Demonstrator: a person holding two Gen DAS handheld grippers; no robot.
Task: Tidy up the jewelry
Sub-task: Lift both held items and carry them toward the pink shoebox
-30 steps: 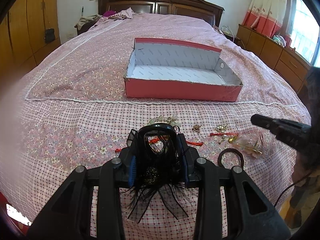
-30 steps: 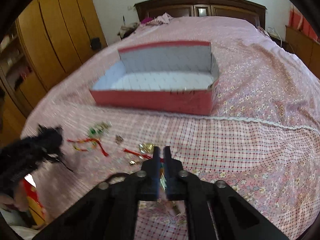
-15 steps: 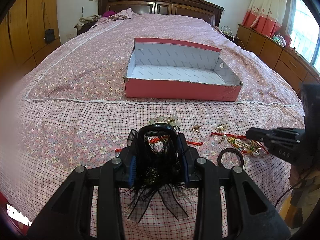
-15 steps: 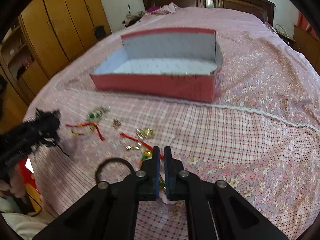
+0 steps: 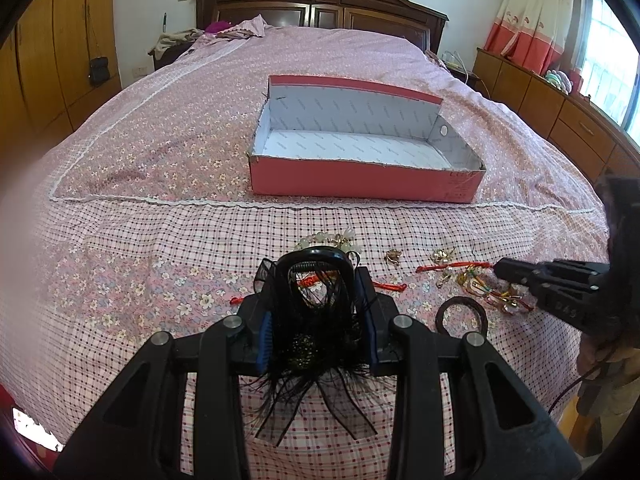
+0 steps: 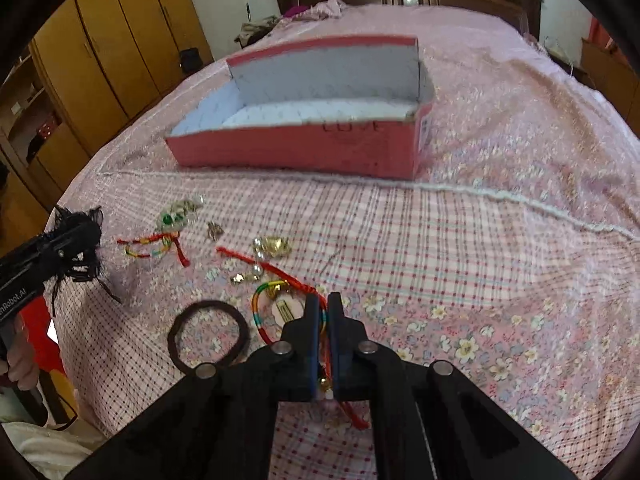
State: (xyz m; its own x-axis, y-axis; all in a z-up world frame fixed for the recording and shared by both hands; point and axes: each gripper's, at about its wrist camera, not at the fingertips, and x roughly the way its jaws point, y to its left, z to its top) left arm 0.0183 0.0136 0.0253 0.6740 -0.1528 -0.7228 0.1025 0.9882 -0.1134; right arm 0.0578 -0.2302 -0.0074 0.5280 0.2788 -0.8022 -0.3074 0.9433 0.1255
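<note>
left wrist view shows the left gripper clamped on a black feathered hair clip, held above the bedspread on the near side of the pink box. the box sits open further up the bed and its pale floor looks bare, so by my reading nothing has gone in yet and the sorting is barely started. between the box and the grippers, all on the checked part of the bedspread, lies the rest of the jewelry: a pale bead bracelet nearest the box, a small gold charm beside it, a red cord, and a dark hair tie furthest from the box. right wrist view shows the right gripper down among these pieces, its jaws pressed together on a red string bracelet with a small gold bell hanging between the pads; a rainbow cord loop and a pink card lie touching it, and whether they are caught too i cannot tell. a green bead piece and a gold ornament lie closer to the box, well apart from both grippers. what is left, as i judge it, is carrying both held pieces to the box, then collecting every loose item still short of it.
</note>
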